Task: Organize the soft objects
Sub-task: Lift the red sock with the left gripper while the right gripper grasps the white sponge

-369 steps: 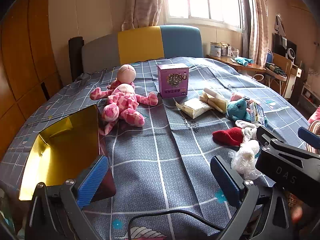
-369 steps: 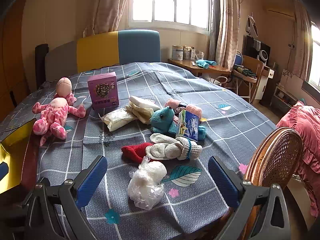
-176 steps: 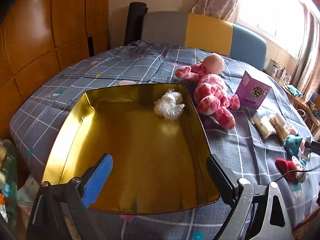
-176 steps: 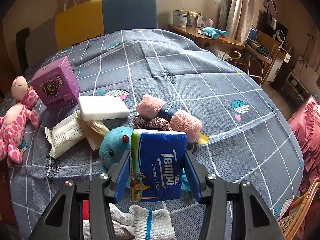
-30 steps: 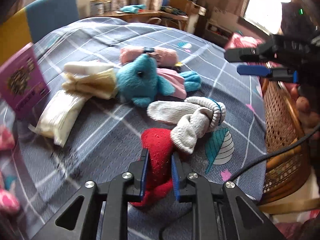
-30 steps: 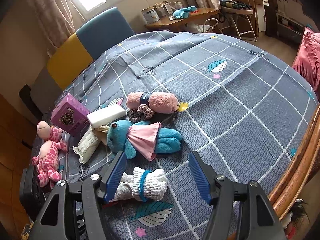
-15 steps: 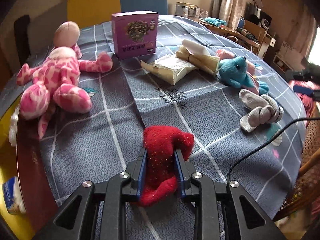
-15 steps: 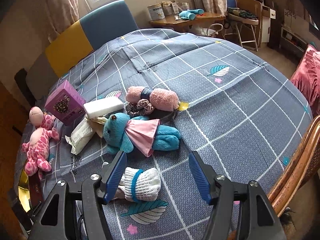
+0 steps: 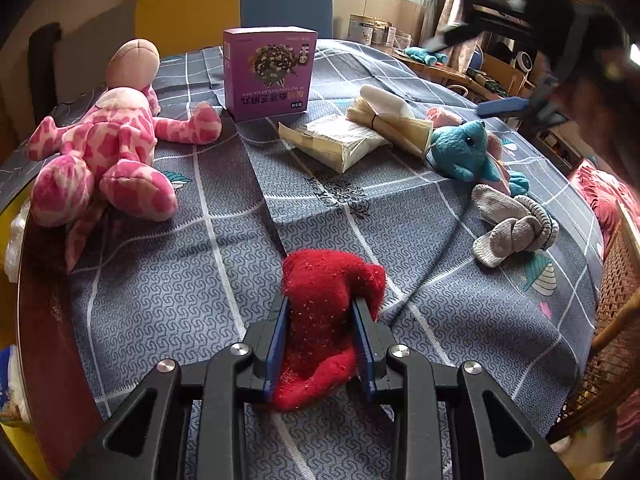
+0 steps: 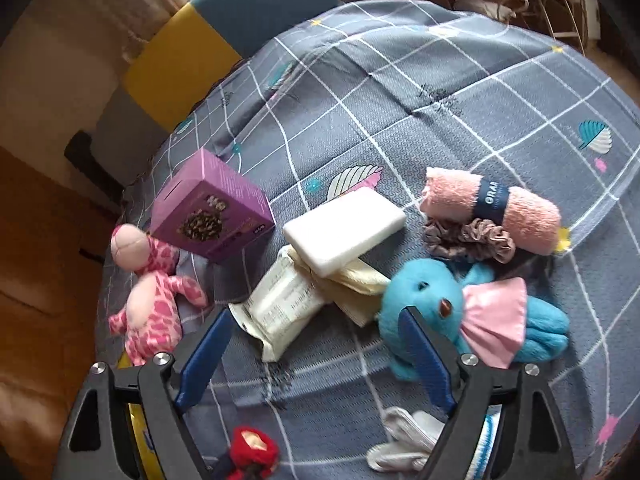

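My left gripper point(image 9: 320, 312) is shut on a red sock point(image 9: 324, 320) and holds it just above the grey patterned cloth. The red sock also shows at the bottom of the right wrist view point(image 10: 252, 454). My right gripper point(image 10: 316, 328) is open and empty, hovering above the blue plush elephant point(image 10: 460, 312) and the white packet point(image 10: 280, 304). A pink giraffe plush point(image 9: 104, 148) lies at the left. A grey rolled sock pair point(image 9: 512, 228) lies at the right. A pink rolled towel point(image 10: 492, 208) and a scrunchie point(image 10: 468, 240) lie beyond the elephant.
A gold tin tray's edge point(image 9: 36, 320) sits at the left, holding a plastic bag and a tissue pack. A purple box point(image 9: 268, 76) stands at the back. A white sponge point(image 10: 344, 228) rests on yellowish cloths point(image 10: 352, 284). A wicker chair point(image 9: 616, 320) is at the right.
The left gripper, still holding the red sock, has moved slightly closer over the cloth. The right gripper has moved forward and down over the blue elephant and packet.
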`<state>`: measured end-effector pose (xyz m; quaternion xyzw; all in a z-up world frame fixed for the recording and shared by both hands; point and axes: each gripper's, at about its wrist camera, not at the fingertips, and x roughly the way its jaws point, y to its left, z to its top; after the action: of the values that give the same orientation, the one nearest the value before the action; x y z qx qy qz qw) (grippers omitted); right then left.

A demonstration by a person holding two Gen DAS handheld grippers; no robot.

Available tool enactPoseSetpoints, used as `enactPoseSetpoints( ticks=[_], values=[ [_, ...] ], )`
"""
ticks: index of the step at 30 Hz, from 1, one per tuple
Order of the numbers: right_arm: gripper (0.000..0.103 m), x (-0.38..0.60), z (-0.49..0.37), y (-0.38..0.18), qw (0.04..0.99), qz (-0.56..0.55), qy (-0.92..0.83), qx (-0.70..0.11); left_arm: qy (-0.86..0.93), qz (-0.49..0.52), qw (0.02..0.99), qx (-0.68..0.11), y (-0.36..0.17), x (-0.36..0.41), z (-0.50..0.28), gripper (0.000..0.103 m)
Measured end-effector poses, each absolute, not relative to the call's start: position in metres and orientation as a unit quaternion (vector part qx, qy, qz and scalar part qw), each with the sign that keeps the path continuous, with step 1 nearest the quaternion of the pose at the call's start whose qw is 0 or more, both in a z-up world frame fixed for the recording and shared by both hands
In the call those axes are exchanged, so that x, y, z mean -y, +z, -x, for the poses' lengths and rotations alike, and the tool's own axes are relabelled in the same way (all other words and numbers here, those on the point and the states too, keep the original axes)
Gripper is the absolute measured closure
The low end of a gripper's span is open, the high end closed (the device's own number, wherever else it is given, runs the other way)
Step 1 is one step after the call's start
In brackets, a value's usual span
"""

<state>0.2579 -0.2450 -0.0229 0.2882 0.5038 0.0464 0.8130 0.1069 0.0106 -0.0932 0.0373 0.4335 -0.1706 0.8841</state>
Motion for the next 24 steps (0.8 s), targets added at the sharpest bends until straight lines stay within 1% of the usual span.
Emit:
enactPoseSetpoints(
  ticks=[2,4,11,15,18,20,21,22,23,24],
  values=[
    [0.011,0.248,-0.282,-0.032,0.799,-0.314,0.017,-0.513,-0.172,-0.032,0.884,-0.433,-0.094,-0.012,-0.108,0.072],
    [0.005,0.25,-0.304,-0.041,0.788,-0.316,-0.01,-0.528,-0.175,-0.027,0.884,-0.432,-0.094,-0.014,-0.107,0.072],
    [0.002,0.266,-0.339,-0.072,0.738,-0.382,-0.088,-0.548,-0.18,-0.016,0.886,-0.428,-0.095,-0.016,-0.105,0.072],
    [0.002,0.263,-0.351,-0.08,0.727,-0.381,-0.121,-0.558,-0.184,-0.006,0.884,-0.429,-0.095,-0.019,-0.106,0.072],
    [0.002,0.256,-0.36,-0.086,0.722,-0.362,-0.135,-0.573,-0.186,-0.003,0.885,-0.427,-0.095,-0.019,-0.106,0.072],
    [0.002,0.248,-0.366,-0.093,0.716,-0.337,-0.131,-0.597,-0.187,-0.003,0.885,-0.426,-0.096,-0.019,-0.105,0.072],
    [0.013,0.244,-0.367,-0.094,0.717,-0.332,-0.121,-0.601,-0.187,-0.003,0.886,-0.425,-0.096,-0.019,-0.105,0.072],
    [0.028,0.241,-0.367,-0.094,0.721,-0.323,-0.109,-0.603,-0.187,-0.003,0.886,-0.425,-0.095,-0.019,-0.105,0.072],
    [0.028,0.238,-0.365,-0.091,0.726,-0.313,-0.102,-0.604,-0.187,-0.003,0.886,-0.425,-0.095,-0.019,-0.105,0.072],
    [0.033,0.237,-0.361,-0.086,0.736,-0.308,-0.092,-0.596,-0.187,-0.003,0.886,-0.424,-0.095,-0.019,-0.105,0.072]
  ],
)
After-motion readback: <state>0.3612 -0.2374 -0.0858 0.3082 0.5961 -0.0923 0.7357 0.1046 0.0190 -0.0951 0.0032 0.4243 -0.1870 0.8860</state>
